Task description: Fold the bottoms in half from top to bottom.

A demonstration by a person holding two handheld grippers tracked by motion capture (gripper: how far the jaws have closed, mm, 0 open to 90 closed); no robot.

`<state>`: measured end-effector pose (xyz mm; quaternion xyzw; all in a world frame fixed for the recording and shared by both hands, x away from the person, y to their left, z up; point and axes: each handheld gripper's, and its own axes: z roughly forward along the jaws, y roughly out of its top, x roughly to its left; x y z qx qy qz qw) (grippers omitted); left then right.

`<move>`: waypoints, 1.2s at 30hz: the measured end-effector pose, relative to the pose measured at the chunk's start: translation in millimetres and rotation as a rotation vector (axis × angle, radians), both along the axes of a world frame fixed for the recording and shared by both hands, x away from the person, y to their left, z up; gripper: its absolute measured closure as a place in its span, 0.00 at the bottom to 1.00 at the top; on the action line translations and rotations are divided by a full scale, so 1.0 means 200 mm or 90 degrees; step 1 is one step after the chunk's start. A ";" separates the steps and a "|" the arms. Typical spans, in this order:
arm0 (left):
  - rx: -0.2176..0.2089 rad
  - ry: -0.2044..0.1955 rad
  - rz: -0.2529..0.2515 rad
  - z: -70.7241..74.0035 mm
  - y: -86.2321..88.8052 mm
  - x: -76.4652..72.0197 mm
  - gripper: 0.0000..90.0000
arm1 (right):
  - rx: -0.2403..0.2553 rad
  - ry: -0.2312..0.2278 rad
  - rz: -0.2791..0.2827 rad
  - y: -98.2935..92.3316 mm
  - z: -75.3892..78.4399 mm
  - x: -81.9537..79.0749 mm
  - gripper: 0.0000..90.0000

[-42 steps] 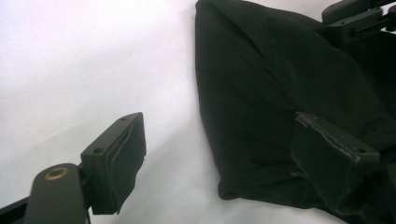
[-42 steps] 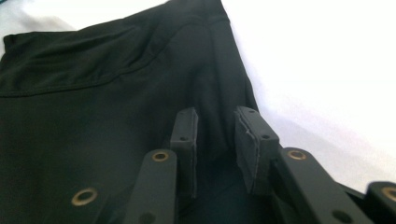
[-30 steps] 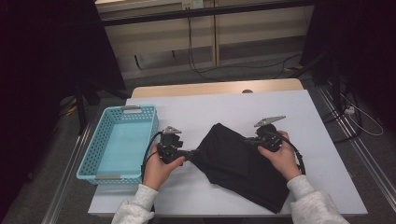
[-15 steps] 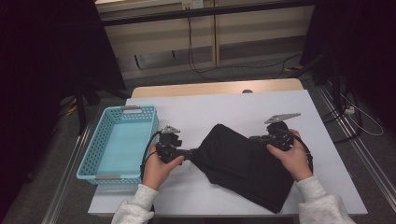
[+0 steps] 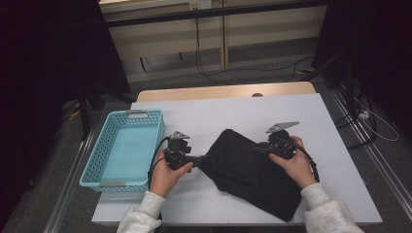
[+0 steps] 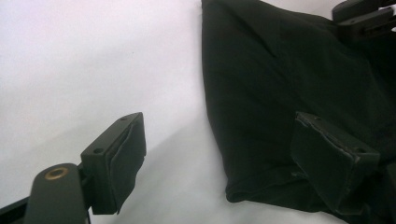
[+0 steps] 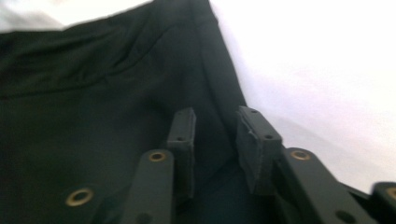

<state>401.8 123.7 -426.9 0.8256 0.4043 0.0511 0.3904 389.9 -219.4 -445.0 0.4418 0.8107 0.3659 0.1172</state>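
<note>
A black cloth (image 5: 248,167) lies folded on the white table (image 5: 204,116), running from the middle toward the front right. My left gripper (image 5: 200,158) points right at the cloth's left corner. In the left gripper view its jaws (image 6: 224,161) stand wide open, one pad over bare table, the other over the cloth (image 6: 289,70) edge, neither pressing. My right gripper (image 5: 258,147) points left over the cloth's upper right edge. Its jaws (image 7: 215,135) have just been opening; a narrow gap shows between the pads, with cloth (image 7: 93,93) lying beneath them.
A turquoise mesh basket (image 5: 155,141) stands empty at the table's left side, close to my left hand. Bare white table lies behind the cloth and to its right. A wooden strip (image 5: 223,91) borders the table's far edge.
My right hand slid right along the cloth, then came back left. Its jaws have parted. The left hand and the cloth kept their places.
</note>
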 end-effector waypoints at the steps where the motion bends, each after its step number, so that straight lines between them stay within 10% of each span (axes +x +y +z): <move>1: -0.001 0.000 0.000 0.00 0.00 0.00 0.21 | -0.022 -0.001 -0.001 0.00 -0.01 0.00 0.71; 11: -0.003 0.002 -0.006 0.00 -0.01 0.00 0.21 | 0.001 0.015 0.018 -0.02 -0.03 0.02 0.93; 26: -0.001 -0.001 -0.007 0.01 -0.01 -0.01 0.21 | 0.052 0.010 0.018 -0.04 0.09 -0.01 0.96; 36: 0.005 0.006 -0.014 -0.01 -0.02 0.00 0.21 | -0.032 -0.028 -0.018 -0.01 -0.02 0.05 0.82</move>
